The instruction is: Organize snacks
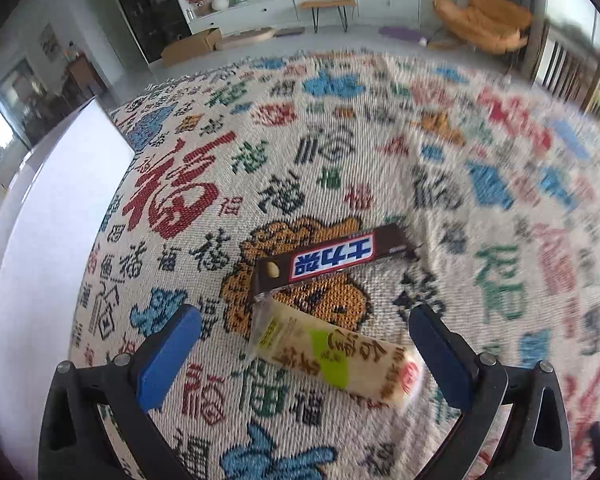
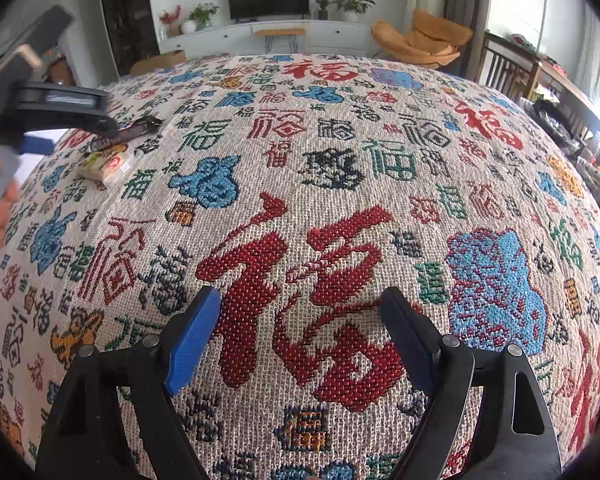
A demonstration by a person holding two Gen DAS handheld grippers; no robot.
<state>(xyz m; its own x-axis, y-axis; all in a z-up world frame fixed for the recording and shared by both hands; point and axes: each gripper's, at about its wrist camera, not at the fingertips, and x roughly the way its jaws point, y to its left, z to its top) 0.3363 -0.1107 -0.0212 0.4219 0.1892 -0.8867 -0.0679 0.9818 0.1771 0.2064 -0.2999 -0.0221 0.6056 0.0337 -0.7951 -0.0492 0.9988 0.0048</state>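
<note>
Left wrist view: the left gripper (image 1: 304, 328) hangs over the counter's woven cloth with coloured characters (image 1: 340, 152), jaws wide apart. A pale yellow plastic-wrapped snack stick (image 1: 332, 354) lies between them, untouched. At one o'clock from it, its end touching, lies a brown chocolate bar in a glossy wrapper (image 1: 332, 258). The right gripper (image 2: 300, 312) has jaws spread, nothing between.

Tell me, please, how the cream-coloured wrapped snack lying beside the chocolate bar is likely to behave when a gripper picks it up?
The cream-coloured wrapped snack looks puffy and small, so probably light. Its glossy film may slip against the pads, and its crimped clear end would likely flop. It lies flat on the woven cloth, so rolling seems unlikely.
</note>
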